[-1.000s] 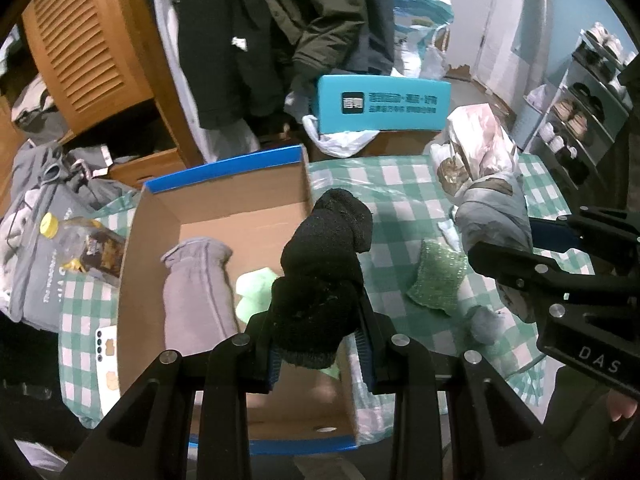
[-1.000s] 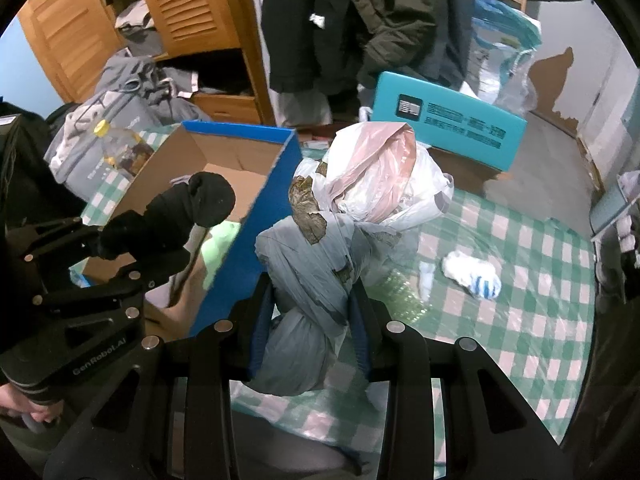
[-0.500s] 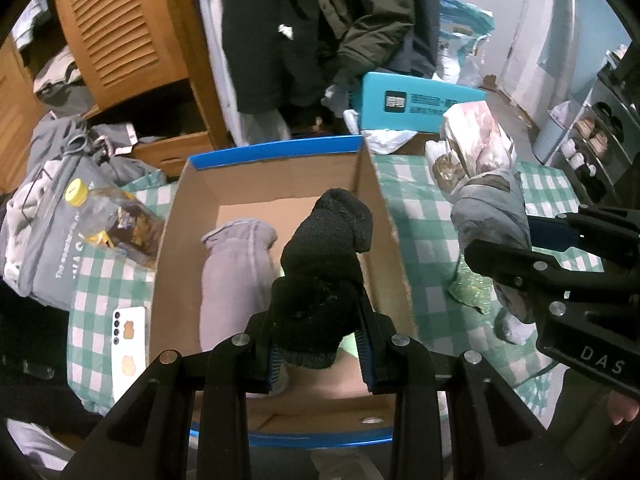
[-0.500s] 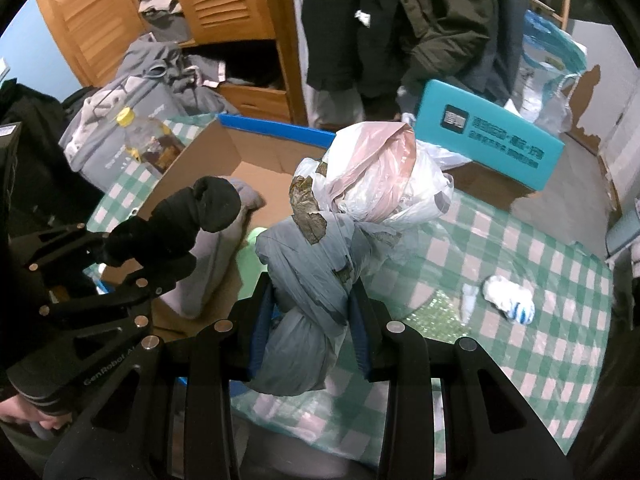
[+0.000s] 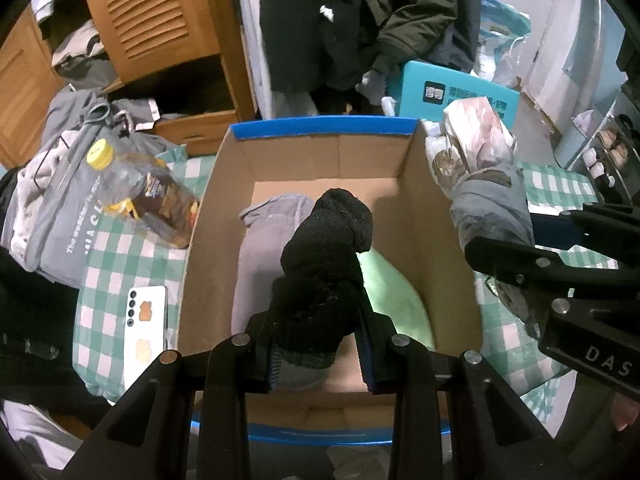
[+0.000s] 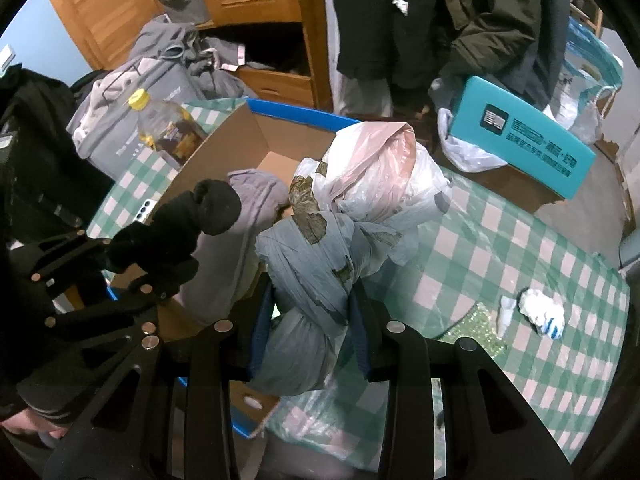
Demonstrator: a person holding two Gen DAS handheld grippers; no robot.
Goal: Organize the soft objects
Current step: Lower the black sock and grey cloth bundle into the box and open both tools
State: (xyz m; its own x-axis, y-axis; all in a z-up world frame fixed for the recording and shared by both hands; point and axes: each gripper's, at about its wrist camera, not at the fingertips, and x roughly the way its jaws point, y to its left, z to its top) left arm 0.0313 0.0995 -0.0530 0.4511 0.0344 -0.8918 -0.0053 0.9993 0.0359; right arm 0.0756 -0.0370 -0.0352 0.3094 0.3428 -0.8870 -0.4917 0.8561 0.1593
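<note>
- The left gripper [image 5: 318, 344] has its jaws clamped on a rolled black sock [image 5: 324, 276], which stands up between the blue-padded fingers [image 5: 272, 354] and leans toward the far side.
- It tips steeply downward, poised over the open cardboard box [image 5: 436, 240], with the sock above the box's middle.
- The right gripper [image 6: 308, 344] has its jaws pressed against the knotted lower part of a bundle of plastic bags [image 6: 320, 256]; grey at the base, white and pink at the top.
- It is also tilted steeply down, near the box's right wall, with the bundle over that edge and the checked tabletop [image 6: 480, 240].
- In the left wrist view the right gripper's black frame comes in from the right, just beside the box; in the right wrist view the left gripper's frame sits on the left, with a dark sleeve [image 6: 36, 380] and part of a hand [image 6: 28, 428] behind it.
- Inside the box lie a grey fabric roll [image 5: 260, 264] on the left and a pale green soft item [image 5: 396, 292] to its right.
- Left of the box on the tabletop: a lying bottle with a yellow cap [image 5: 140, 192] touching the box wall, and nearer, a white phone [image 5: 144, 336].
- Right of the box: a green glittery pad [image 6: 476, 330] and a white and blue balled item [image 6: 542, 312], close together.
- Beyond the tabletop: a teal box [image 6: 524, 136], hanging dark coats [image 5: 352, 20] and a wooden louvred cupboard [image 5: 152, 12].
</note>
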